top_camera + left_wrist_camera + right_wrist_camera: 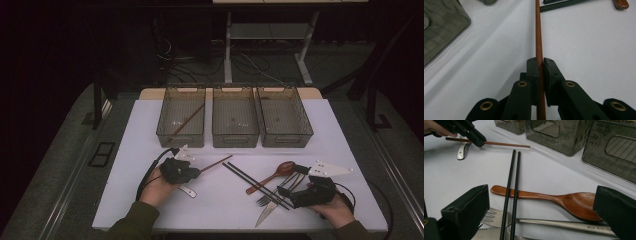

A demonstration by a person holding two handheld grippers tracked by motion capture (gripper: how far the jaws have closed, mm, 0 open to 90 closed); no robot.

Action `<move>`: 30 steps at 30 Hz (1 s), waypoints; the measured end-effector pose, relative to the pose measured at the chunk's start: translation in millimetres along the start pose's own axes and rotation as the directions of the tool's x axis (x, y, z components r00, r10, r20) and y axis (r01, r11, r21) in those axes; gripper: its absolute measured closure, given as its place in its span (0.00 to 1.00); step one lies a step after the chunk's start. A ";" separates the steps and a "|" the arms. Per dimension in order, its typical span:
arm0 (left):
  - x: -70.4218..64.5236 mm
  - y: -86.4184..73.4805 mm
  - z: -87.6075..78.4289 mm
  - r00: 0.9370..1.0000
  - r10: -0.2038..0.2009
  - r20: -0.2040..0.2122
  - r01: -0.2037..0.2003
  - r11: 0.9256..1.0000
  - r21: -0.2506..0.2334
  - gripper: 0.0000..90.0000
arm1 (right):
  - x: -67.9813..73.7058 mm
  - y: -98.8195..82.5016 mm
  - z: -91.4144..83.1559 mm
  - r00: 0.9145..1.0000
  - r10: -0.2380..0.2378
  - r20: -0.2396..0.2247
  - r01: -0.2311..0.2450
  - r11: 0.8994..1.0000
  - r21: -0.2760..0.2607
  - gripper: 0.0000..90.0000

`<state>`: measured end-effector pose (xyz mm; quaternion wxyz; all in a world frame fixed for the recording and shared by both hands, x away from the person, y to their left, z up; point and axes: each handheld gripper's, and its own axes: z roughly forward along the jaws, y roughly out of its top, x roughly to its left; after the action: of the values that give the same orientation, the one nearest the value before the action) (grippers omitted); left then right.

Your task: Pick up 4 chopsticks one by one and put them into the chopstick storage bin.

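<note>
Probably a lab: dark room, floor cables [250,62], white table [220,200].

brown chopstick [538,37] near end cut off by bottom edge in left gripper view; fork [554,222] and knife [491,233] partly hidden under black chopsticks [512,195].

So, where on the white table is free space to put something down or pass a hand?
Free: the near-centre strip of the table, between the left gripper holding the brown chopstick and the black chopsticks; also the left edge beside the left bin. Crowded: near right, where the wooden spoon, fork and knife lie by the right gripper.
</note>
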<state>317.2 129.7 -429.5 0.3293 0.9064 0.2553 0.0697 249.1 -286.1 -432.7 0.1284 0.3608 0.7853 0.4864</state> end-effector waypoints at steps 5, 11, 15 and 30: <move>1.4 -0.1 -3.9 1.000 -0.001 -0.004 0.001 1.000 -0.009 0.92 | 0.0 0.0 -0.1 1.000 0.000 0.000 0.000 1.000 0.001 0.01; 2.0 0.4 -11.2 1.000 -0.002 -0.008 0.001 0.999 -0.033 0.92 | -0.3 0.0 -0.4 1.000 0.002 0.001 -0.002 1.000 -0.002 0.01; 3.1 1.0 -14.1 1.000 -0.007 -0.010 0.007 0.999 -0.049 0.92 | -0.6 0.0 -0.3 1.000 0.002 0.000 -0.002 1.000 0.000 0.01; 9.6 5.5 -28.2 0.999 -0.025 -0.023 0.022 0.994 -0.108 0.92 | -1.0 0.1 0.2 1.000 0.002 0.001 -0.002 1.000 0.004 0.01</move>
<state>319.4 146.8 -404.6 0.3756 0.8833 0.2657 0.0903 249.9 -286.6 -432.9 0.1274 0.3622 0.7859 0.4848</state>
